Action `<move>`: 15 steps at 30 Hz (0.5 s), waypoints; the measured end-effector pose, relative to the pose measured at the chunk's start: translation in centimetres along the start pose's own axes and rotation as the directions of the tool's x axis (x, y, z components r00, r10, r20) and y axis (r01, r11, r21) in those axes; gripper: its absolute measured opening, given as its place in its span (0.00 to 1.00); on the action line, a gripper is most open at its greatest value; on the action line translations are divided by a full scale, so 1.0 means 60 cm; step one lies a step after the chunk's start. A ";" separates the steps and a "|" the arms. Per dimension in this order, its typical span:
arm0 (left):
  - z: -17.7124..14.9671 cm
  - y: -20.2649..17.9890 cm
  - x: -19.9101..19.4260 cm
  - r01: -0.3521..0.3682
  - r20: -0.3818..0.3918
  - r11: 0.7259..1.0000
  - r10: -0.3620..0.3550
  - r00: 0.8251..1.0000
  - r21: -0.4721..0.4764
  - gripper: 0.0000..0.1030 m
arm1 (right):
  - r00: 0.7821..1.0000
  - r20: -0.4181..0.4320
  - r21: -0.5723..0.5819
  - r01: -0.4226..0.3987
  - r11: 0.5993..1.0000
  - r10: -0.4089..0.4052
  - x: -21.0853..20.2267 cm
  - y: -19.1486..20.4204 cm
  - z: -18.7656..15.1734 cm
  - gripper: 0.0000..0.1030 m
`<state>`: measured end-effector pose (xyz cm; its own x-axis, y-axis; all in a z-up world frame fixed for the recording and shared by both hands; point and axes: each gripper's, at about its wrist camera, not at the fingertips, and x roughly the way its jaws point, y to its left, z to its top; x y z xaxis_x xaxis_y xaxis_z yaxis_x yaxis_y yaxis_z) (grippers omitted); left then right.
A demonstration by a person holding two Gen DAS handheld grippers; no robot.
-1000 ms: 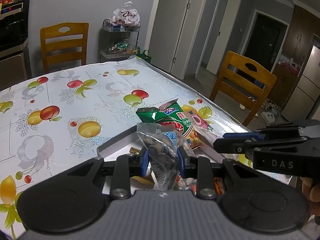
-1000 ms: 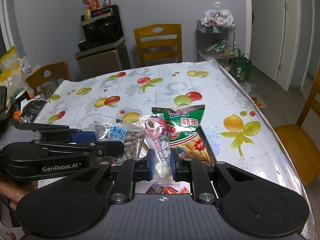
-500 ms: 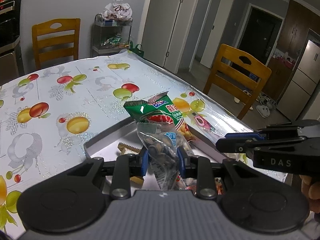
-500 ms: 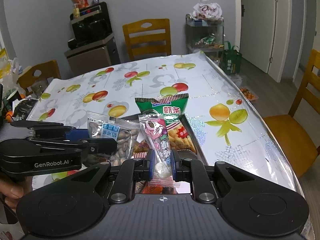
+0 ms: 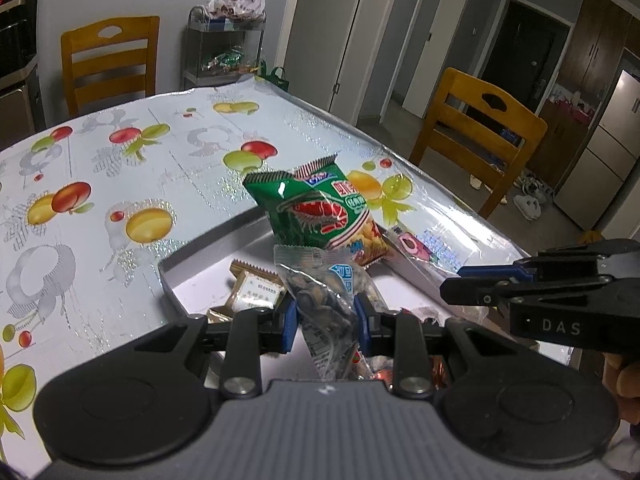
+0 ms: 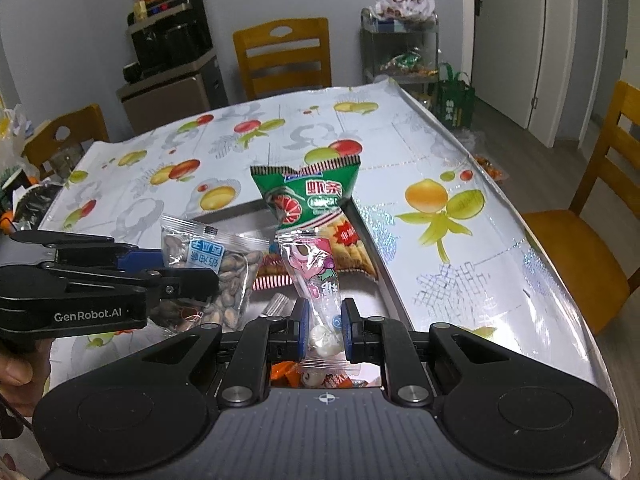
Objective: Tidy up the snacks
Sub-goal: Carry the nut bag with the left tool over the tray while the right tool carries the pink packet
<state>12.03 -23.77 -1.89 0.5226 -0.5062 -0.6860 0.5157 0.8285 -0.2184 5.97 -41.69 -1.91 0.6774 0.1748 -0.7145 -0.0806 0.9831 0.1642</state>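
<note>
My left gripper (image 5: 326,322) is shut on a clear bag of seeds (image 5: 326,300) with a blue label, held over the grey tray (image 5: 208,246). The same seed bag (image 6: 218,268) shows in the right wrist view beside the left gripper (image 6: 188,276). My right gripper (image 6: 324,326) is shut on a narrow pink candy packet (image 6: 318,276) with white balls at its base. That pink packet (image 5: 416,246) appears in the left wrist view ahead of the right gripper (image 5: 452,284). A green shrimp-chip bag (image 6: 316,208) leans on the tray's far right corner.
The tray (image 6: 236,216) also holds a gold-edged packet (image 5: 256,288) and several small wrapped snacks. The table (image 5: 120,184) wears a fruit-print cloth. Wooden chairs (image 6: 282,56) (image 5: 476,128) stand at the far end and right side. A shelf cart (image 6: 402,48) stands beyond.
Both grippers have sunk a little toward the tray with their packets still held. More of the tray floor and the gold-edged packet now show in the left wrist view.
</note>
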 end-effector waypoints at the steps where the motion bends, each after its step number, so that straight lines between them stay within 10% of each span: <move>1: -0.001 -0.001 0.001 0.001 -0.003 1.000 -0.001 1.000 0.000 0.25 | 1.000 -0.003 -0.001 0.000 1.000 0.000 0.001 0.000 -0.001 0.18; 15: -0.010 -0.005 0.020 0.014 -0.069 1.000 -0.014 0.998 0.004 0.25 | 0.998 -0.056 -0.022 0.021 1.000 -0.022 0.016 0.001 -0.012 0.19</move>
<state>12.11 -24.45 -3.04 0.4675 -0.4997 -0.7292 0.5259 0.8203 -0.2250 6.08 -41.46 -3.08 0.6369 0.1557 -0.7551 -0.0823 0.9875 0.1342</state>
